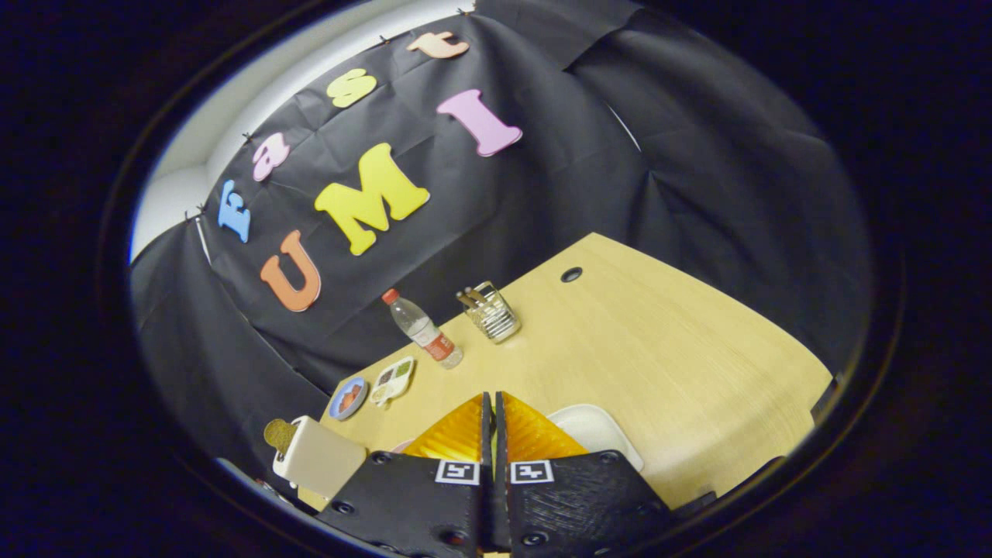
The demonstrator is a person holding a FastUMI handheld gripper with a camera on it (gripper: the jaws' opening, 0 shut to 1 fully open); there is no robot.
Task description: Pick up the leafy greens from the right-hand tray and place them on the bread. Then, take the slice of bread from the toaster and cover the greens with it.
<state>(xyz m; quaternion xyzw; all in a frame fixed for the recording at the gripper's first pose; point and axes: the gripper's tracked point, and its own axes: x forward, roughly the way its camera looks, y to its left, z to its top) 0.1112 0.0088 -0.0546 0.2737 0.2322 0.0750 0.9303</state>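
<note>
My gripper (492, 397) is shut, its two fingers pressed together with nothing between them, held above the wooden table (659, 349). A white toaster (319, 459) stands to the left of the fingers, with a slice of bread (279, 434) sticking up out of its slot. Just right of the fingers lies a white tray (595, 431), partly hidden behind them; no greens can be made out on it. The view is tilted.
Beyond the fingers stand a plastic bottle with a red cap (422, 328) and a wire mesh cup holding utensils (490, 311). A small blue plate with food (348, 397) and a white divided dish (393, 380) lie at the table's far left edge. A cable hole (571, 274) is near the far corner.
</note>
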